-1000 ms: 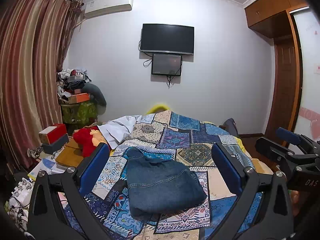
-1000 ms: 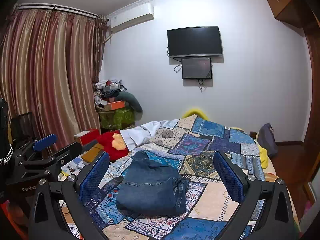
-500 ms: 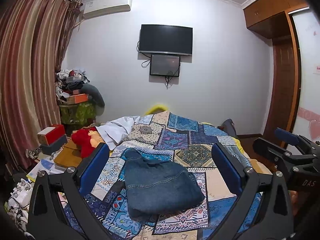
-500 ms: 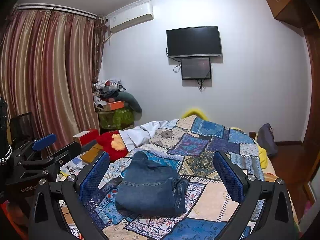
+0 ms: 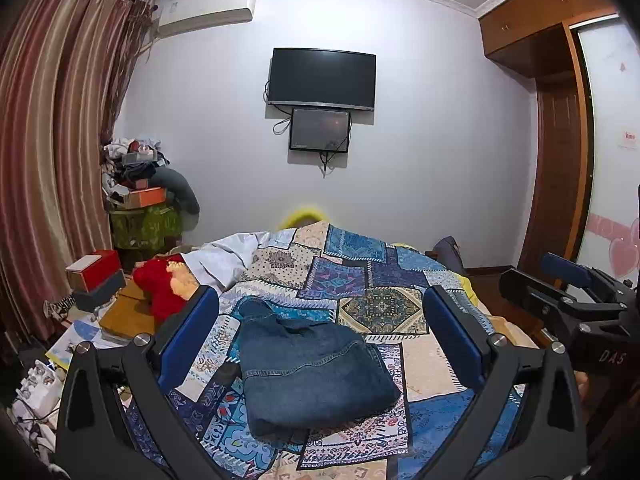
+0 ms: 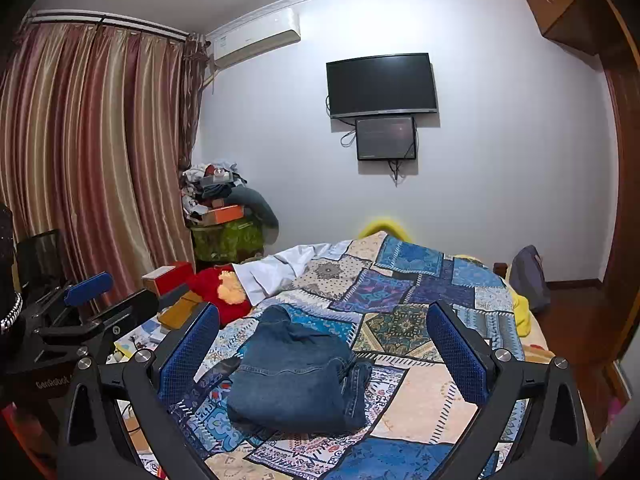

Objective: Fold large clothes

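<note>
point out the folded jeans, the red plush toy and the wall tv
folded jeans [image 5: 312, 364]: left wrist view, middle of the top denim layer.
red plush toy [image 5: 160, 292]: left wrist view, its red body beside the bed.
wall tv [image 6: 380, 84]: right wrist view, centre of the dark screen.

Both my left gripper [image 5: 320, 334] and right gripper [image 6: 322, 340] show matte black triangular frames with cut-out windows, silver screw heads at the joints, and blue textured pads [image 6: 188, 350] lining each finger.
</note>
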Action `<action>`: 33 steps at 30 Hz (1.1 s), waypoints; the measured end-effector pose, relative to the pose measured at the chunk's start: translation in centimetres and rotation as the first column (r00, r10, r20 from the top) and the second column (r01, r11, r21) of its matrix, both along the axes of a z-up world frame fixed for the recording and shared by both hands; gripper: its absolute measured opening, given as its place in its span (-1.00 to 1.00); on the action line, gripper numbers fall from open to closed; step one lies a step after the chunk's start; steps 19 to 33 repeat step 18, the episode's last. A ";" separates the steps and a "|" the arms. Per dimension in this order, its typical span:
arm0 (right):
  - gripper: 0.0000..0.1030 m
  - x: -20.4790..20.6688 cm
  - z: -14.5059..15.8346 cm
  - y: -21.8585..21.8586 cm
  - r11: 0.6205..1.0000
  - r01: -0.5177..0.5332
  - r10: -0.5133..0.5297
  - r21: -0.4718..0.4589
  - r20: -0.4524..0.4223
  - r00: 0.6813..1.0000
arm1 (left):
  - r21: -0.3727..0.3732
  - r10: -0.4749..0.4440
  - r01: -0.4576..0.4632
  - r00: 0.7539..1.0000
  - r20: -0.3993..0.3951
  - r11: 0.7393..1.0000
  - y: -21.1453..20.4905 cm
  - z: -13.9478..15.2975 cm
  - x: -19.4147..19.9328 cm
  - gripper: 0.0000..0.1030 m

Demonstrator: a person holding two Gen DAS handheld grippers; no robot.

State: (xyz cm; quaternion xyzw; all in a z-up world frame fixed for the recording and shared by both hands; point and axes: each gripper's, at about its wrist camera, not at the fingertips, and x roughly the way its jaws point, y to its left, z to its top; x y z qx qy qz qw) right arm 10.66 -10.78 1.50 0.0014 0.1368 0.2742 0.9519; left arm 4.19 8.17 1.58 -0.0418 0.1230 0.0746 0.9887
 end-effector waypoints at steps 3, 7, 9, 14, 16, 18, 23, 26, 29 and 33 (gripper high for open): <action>1.00 0.0 0.1 0.0 1.000 0.004 -0.004 0.004 0.002 1.000 | 0.001 -0.010 0.010 1.000 0.000 1.000 -0.1 0.0 0.0 0.99; 1.00 0.0 0.1 -0.1 1.000 0.008 -0.008 0.008 0.002 1.000 | 0.001 -0.016 0.016 1.000 0.003 1.000 -0.2 0.0 0.0 0.99; 1.00 0.0 0.1 -0.2 1.000 0.009 -0.009 0.006 0.002 1.000 | 0.001 -0.019 0.019 1.000 0.004 1.000 -0.2 0.0 -0.1 0.99; 1.00 0.0 0.1 -0.2 1.000 0.008 -0.008 0.009 0.002 1.000 | 0.003 -0.023 0.023 1.000 0.002 1.000 -0.3 -0.1 -0.1 0.99; 1.00 -0.1 0.1 -0.2 1.000 0.009 -0.009 0.011 0.001 1.000 | 0.004 -0.024 0.024 1.000 0.001 1.000 -0.4 -0.1 -0.2 0.99; 1.00 -0.1 0.1 -0.2 1.000 0.009 -0.010 0.010 0.001 1.000 | 0.004 -0.021 0.021 1.000 0.001 1.000 -0.4 -0.1 -0.1 0.99; 1.00 -0.1 0.1 -0.2 1.000 0.009 -0.010 0.010 0.001 1.000 | 0.004 -0.021 0.021 1.000 0.001 1.000 -0.4 -0.1 -0.1 0.99; 1.00 -0.1 0.1 -0.2 1.000 0.009 -0.010 0.010 0.001 1.000 | 0.004 -0.021 0.021 1.000 0.001 1.000 -0.4 -0.1 -0.1 0.99; 1.00 -0.1 0.1 -0.2 1.000 0.009 -0.010 0.010 0.001 1.000 | 0.004 -0.021 0.021 1.000 0.001 1.000 -0.4 -0.1 -0.1 0.99; 1.00 -0.1 0.1 -0.2 1.000 0.009 -0.010 0.010 0.001 1.000 | 0.004 -0.021 0.021 1.000 0.001 1.000 -0.4 -0.1 -0.1 0.99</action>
